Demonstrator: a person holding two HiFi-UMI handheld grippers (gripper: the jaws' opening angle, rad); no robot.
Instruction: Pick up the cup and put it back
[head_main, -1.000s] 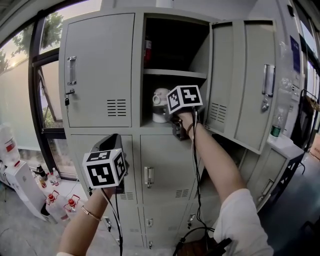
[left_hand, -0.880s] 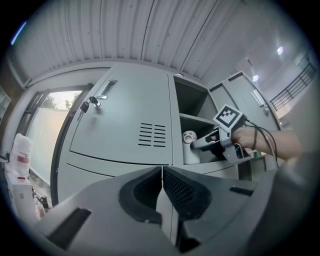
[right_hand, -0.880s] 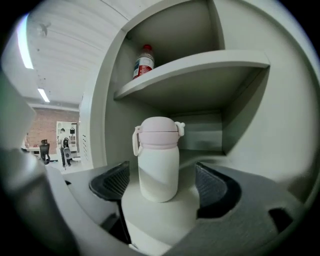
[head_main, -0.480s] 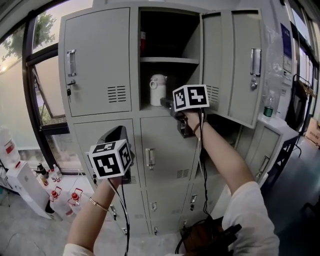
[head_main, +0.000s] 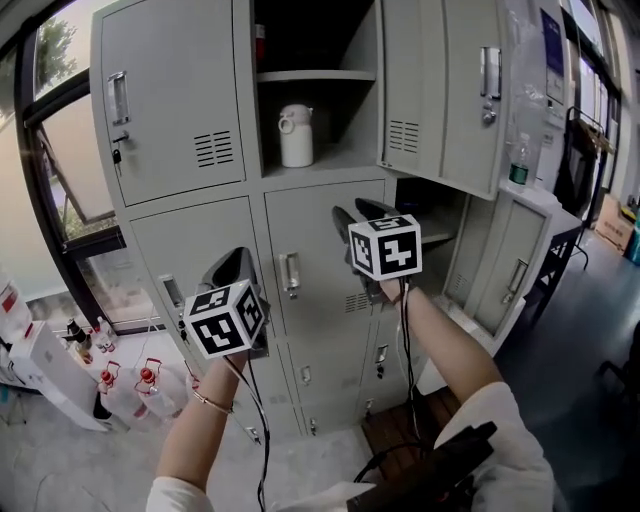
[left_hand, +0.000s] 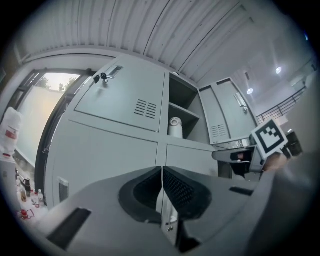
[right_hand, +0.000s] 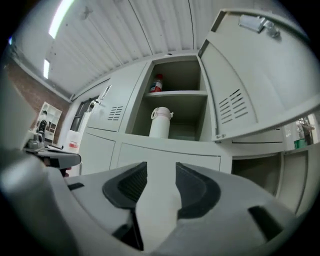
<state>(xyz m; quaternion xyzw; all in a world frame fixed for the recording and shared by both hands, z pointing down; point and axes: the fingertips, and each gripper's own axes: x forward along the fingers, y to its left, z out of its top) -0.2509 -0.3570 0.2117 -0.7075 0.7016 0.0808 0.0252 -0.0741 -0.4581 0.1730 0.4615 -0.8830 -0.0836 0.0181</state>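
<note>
With the cup (right_hand: 160, 123) shelved, my empty right claw (right_hand: 161, 165) had just been narrowing; I judged a steady pull clear of the door (right_hand: 250, 75) best.

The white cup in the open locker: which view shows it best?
The right gripper view: the cup stands whole and central on the lower shelf, lid and handle clear. The head view shows it whole near the top edge; the left gripper view, small.
</note>
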